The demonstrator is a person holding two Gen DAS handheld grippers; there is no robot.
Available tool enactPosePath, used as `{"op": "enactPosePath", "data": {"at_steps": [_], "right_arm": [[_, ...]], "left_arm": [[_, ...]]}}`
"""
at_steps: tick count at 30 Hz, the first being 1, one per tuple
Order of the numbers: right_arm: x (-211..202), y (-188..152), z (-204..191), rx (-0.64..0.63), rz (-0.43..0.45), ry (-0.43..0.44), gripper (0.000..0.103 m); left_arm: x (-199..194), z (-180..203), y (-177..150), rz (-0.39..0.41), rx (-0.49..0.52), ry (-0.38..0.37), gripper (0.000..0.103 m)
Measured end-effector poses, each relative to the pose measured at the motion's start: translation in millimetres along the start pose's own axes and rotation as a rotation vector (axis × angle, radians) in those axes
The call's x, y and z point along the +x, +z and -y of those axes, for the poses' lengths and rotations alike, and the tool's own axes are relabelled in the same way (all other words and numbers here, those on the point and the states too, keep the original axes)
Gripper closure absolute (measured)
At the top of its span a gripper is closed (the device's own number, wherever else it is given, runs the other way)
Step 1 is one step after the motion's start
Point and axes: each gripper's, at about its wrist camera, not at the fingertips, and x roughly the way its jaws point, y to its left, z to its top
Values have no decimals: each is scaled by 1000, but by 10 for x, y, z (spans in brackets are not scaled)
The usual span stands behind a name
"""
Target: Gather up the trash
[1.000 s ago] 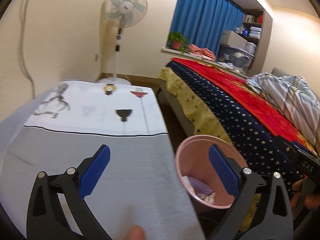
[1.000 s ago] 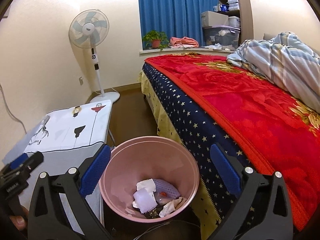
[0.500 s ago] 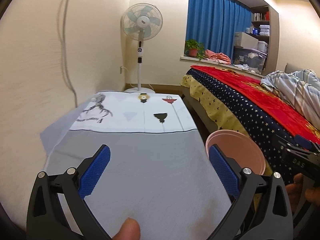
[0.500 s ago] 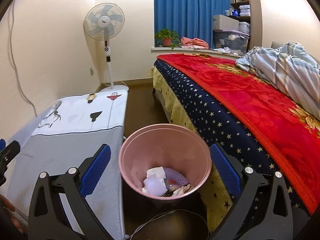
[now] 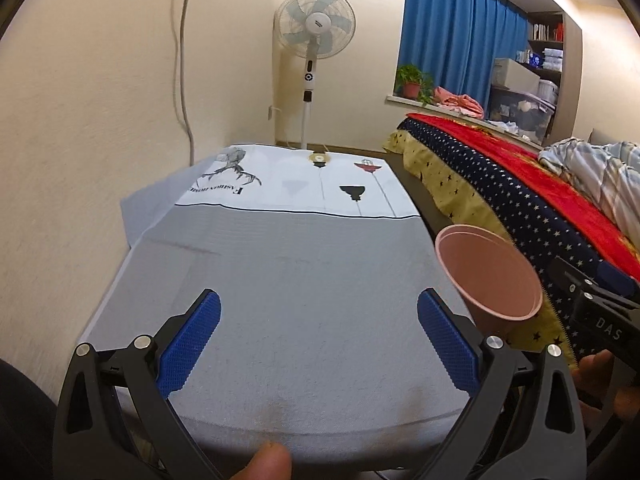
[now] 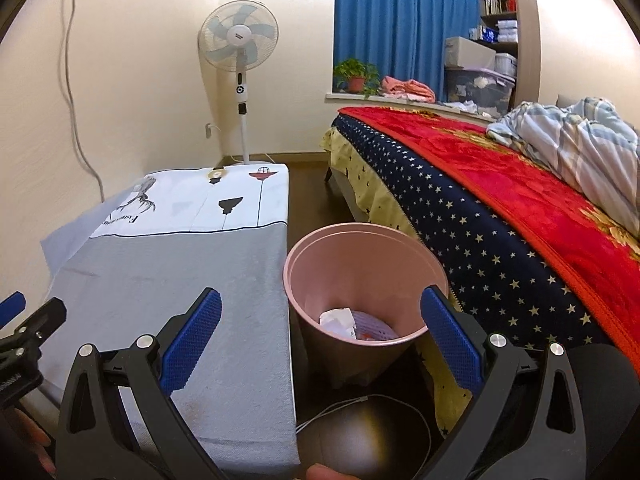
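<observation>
A pink trash bin point(image 6: 364, 276) stands on the floor between a cloth-covered table point(image 6: 168, 280) and the bed point(image 6: 500, 216). White and purple crumpled trash point(image 6: 352, 322) lies in its bottom. The bin also shows in the left wrist view point(image 5: 488, 276), right of the table point(image 5: 288, 280). My left gripper point(image 5: 318, 344) is open and empty above the table's near end. My right gripper point(image 6: 320, 344) is open and empty, just before the bin and slightly left of it. No loose trash shows on the table.
A standing fan point(image 6: 240, 60) is at the far wall behind the table. A white cable point(image 6: 360, 404) lies on the dark floor in front of the bin. A striped quilt point(image 6: 572, 136) lies on the bed. A wall cable point(image 5: 182, 60) hangs left of the table.
Both grippers have pulled back and lowered, so the bin and table look farther away. The left view has swung left from the bin onto the table. Both stay open and empty.
</observation>
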Motion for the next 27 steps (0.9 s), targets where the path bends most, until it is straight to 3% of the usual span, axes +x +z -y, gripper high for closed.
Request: {"op": "enactPosePath", "data": {"at_steps": [27], "right_arm": [[95,-24,-98,-6,0,-7,5]], "left_arm": [[73,15,-88,-18,19,13,8]]}}
